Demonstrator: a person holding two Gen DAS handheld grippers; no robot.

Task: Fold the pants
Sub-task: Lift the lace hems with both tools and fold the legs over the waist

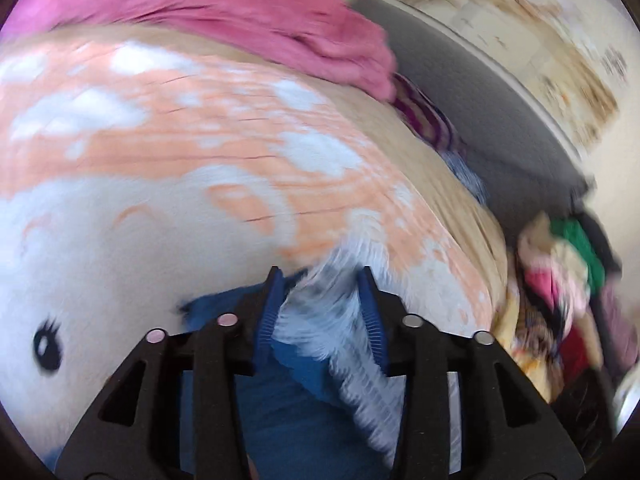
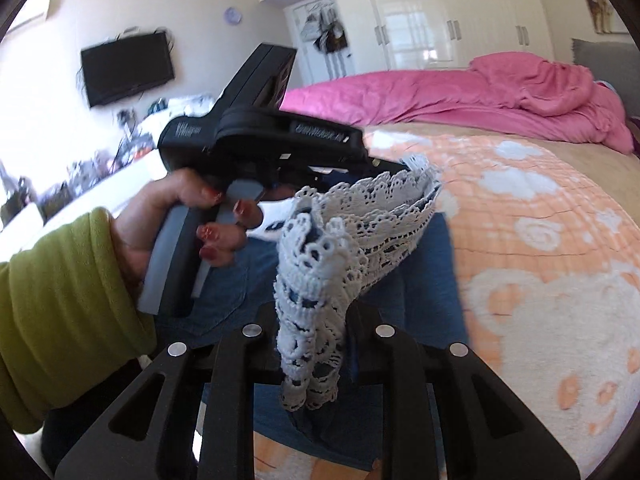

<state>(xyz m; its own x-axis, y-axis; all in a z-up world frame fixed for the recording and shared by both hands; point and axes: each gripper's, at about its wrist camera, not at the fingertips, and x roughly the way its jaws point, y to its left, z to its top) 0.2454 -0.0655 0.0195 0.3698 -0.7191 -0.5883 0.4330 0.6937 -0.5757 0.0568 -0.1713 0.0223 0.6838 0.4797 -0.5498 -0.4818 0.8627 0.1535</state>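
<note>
The blue denim pants with white lace hems lie on an orange-and-white blanket on a bed. My left gripper is shut on one lace hem, with blue denim hanging below it. My right gripper is shut on the other lace hem and holds it above the denim. In the right wrist view the left gripper, held by a hand in a green sleeve, sits just ahead, its lace edge stretched toward mine.
A pink duvet is bunched along the far side of the bed and also shows in the left wrist view. A pile of clothes lies beside the bed. A wall TV, white wardrobes and a cluttered counter stand beyond.
</note>
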